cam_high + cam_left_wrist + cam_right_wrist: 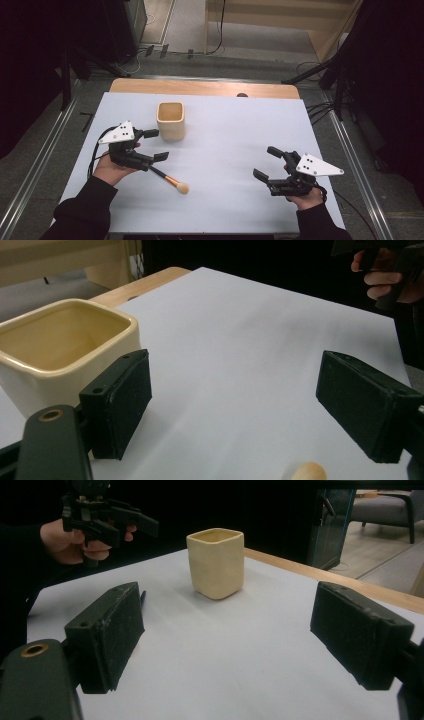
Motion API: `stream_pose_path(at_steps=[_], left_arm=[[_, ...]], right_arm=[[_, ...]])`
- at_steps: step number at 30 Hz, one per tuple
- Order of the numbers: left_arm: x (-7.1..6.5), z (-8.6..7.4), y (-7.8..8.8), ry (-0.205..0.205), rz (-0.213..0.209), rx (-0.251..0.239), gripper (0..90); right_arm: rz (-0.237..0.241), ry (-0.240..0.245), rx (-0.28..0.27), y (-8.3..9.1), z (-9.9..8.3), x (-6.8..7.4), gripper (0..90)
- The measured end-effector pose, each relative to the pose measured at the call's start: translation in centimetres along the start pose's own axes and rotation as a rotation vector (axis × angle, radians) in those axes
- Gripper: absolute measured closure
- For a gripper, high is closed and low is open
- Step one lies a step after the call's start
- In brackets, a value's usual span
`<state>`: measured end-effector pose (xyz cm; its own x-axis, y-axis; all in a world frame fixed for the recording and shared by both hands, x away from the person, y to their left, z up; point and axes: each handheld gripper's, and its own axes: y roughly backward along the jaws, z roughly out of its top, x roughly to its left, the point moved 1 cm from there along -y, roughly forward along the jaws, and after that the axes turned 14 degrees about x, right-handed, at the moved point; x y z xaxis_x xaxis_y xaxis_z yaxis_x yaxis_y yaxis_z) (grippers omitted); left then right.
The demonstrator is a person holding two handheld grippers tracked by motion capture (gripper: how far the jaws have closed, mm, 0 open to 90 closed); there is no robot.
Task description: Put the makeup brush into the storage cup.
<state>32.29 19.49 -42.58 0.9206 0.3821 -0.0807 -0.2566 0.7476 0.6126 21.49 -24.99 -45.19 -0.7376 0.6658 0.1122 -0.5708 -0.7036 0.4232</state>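
Lying on the white table sheet (225, 130), a makeup brush (170, 180) rests just below the left gripper (156, 145), near the cream square cup (171, 120). Both the left and the right gripper (267, 162) stand spread wide, grasping nothing.

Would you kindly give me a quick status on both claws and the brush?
Left claw open, empty. Right claw open, empty. Brush flat on table beside left claw, cup upright behind. Nothing in the way.

sleeves (82, 212): black | fingers (122, 402): black, blocky | plates: grey, triangular
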Motion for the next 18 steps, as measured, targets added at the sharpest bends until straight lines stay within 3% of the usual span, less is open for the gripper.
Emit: stream_pose_path(at_steps=[1,2,4,5,7,18], left_arm=[[0.0,0.5,0.1,-0.025,0.001,0.042,15.8],[0.0,0.5,0.1,-0.025,0.001,0.042,15.8],[0.2,1.0,0.3,-0.059,-0.004,0.104,15.9],[0.2,1.0,0.3,-0.059,-0.004,0.104,15.9],[0.3,1.5,0.5,-0.092,0.001,0.156,15.9],[0.3,2.5,1.0,-0.183,-0.026,0.277,15.9]], right_arm=[[0.001,0.001,-0.001,0.0,0.0,0.0,14.4],[0.001,0.001,-0.001,0.0,0.0,0.0,14.4],[0.004,0.004,0.0,0.0,0.0,0.0,14.4],[0.004,0.004,0.0,0.0,0.0,0.0,14.4],[0.005,0.005,0.001,0.0,0.0,0.0,14.4],[0.008,0.003,0.008,0.0,-0.1,0.0,14.4]])
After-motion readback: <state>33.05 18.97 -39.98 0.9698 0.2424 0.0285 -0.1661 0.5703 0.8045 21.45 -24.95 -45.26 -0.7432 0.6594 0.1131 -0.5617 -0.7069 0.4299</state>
